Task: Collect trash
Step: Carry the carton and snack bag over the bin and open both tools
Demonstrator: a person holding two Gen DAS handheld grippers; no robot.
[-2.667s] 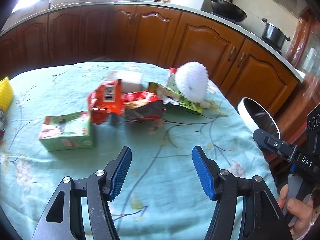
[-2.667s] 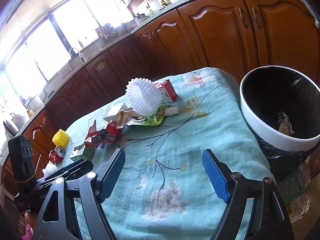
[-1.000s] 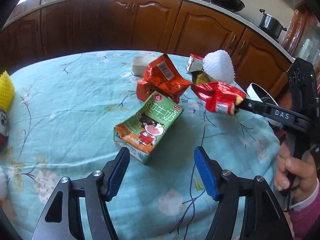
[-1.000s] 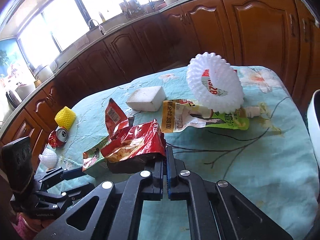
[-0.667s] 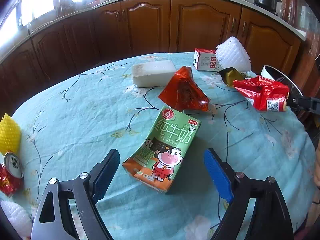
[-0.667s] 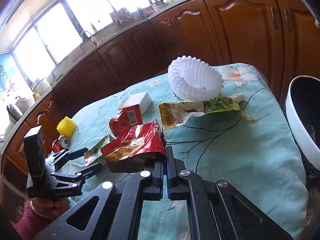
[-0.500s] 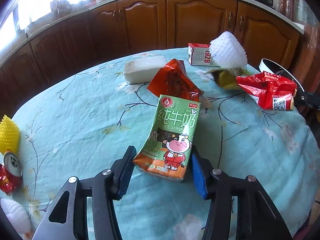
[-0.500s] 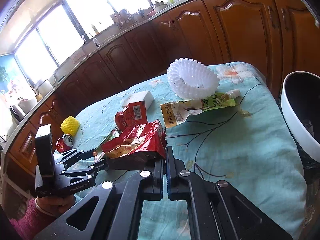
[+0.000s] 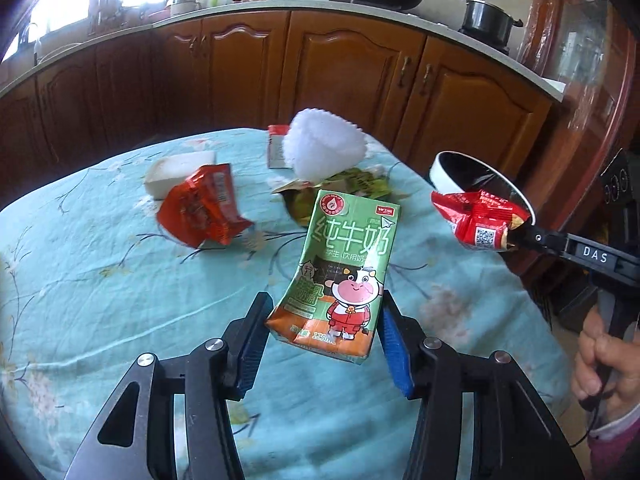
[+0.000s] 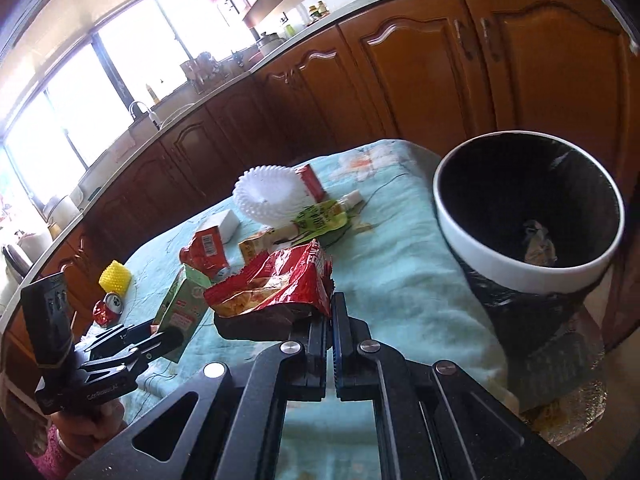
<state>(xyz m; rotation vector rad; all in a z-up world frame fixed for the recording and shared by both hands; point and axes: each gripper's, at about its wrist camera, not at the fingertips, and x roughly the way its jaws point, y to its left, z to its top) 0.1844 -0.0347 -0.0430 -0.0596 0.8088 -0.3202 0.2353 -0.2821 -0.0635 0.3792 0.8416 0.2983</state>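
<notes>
My left gripper [image 9: 324, 320] is shut on a green milk carton [image 9: 344, 272] and holds it lifted above the teal tablecloth [image 9: 100, 300]. My right gripper [image 10: 332, 312] is shut on a red snack bag [image 10: 280, 284], held in the air left of the white-rimmed trash bin [image 10: 520, 280]. In the left wrist view the red snack bag [image 9: 476, 224] hangs by the bin [image 9: 472, 168] at the table's right edge. The carton also shows in the right wrist view [image 10: 180, 308].
On the table lie a crumpled red wrapper [image 9: 204, 208], a white block [image 9: 176, 168], a white foam net [image 9: 324, 148], a red-white box [image 9: 276, 148], a green pouch [image 10: 316, 220], a yellow foam net [image 10: 114, 276] and a crushed can [image 10: 106, 308]. Brown cabinets stand behind.
My left gripper has closed on the milk carton and lifted it off the table. My right gripper has carried the red snack bag closer to the bin.
</notes>
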